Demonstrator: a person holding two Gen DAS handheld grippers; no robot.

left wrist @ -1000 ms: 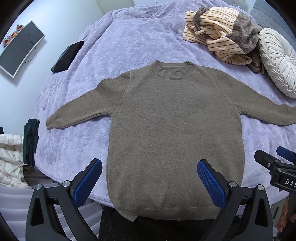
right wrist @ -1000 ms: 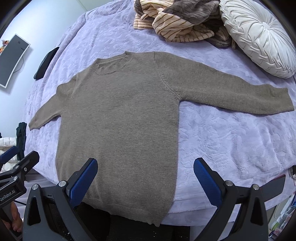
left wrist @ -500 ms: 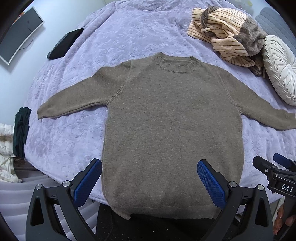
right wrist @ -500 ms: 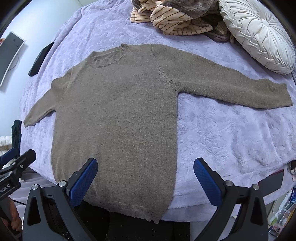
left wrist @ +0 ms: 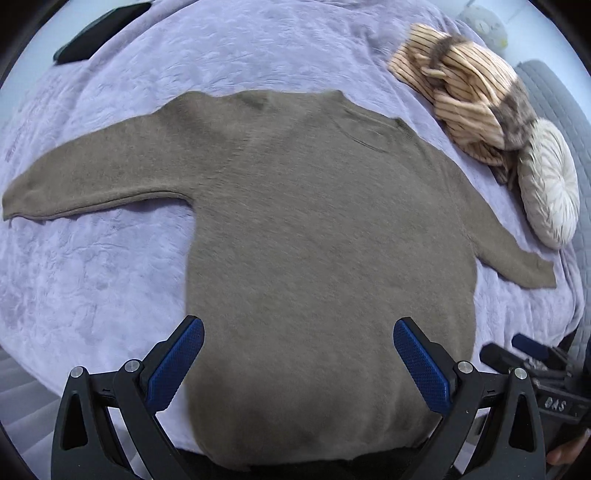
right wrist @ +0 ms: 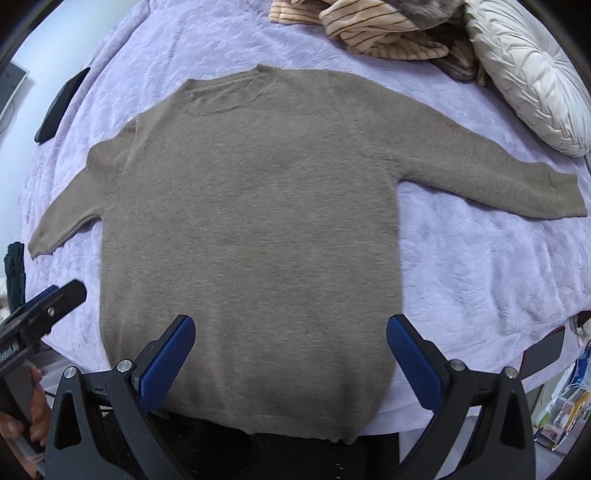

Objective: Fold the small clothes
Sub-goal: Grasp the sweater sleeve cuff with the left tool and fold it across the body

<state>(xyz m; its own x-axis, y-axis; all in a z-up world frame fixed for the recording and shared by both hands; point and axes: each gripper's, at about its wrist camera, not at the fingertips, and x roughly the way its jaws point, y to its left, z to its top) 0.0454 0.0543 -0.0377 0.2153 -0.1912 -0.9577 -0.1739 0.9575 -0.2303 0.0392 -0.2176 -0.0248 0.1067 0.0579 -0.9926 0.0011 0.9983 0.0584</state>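
Note:
A taupe knit sweater point(left wrist: 325, 236) lies flat on the lilac bedspread point(left wrist: 85, 280), front up, both sleeves spread out; its hem hangs over the near bed edge. It also shows in the right wrist view point(right wrist: 251, 221). My left gripper point(left wrist: 299, 365) is open and empty, above the sweater's lower body. My right gripper point(right wrist: 291, 362) is open and empty, above the hem area. The right gripper shows at the lower right of the left wrist view point(left wrist: 532, 358); the left gripper shows at the left of the right wrist view point(right wrist: 40, 314).
A striped beige and brown garment heap point(left wrist: 469, 96) and a round cream cushion point(left wrist: 550, 184) lie at the far right of the bed. A black flat object point(left wrist: 99, 29) lies at the far left. Dark folded clothes point(right wrist: 14, 269) sit beside the bed.
Both grippers have moved forward and lower over the sweater, which now looks larger. The left view has swung left. The sweater has not moved.

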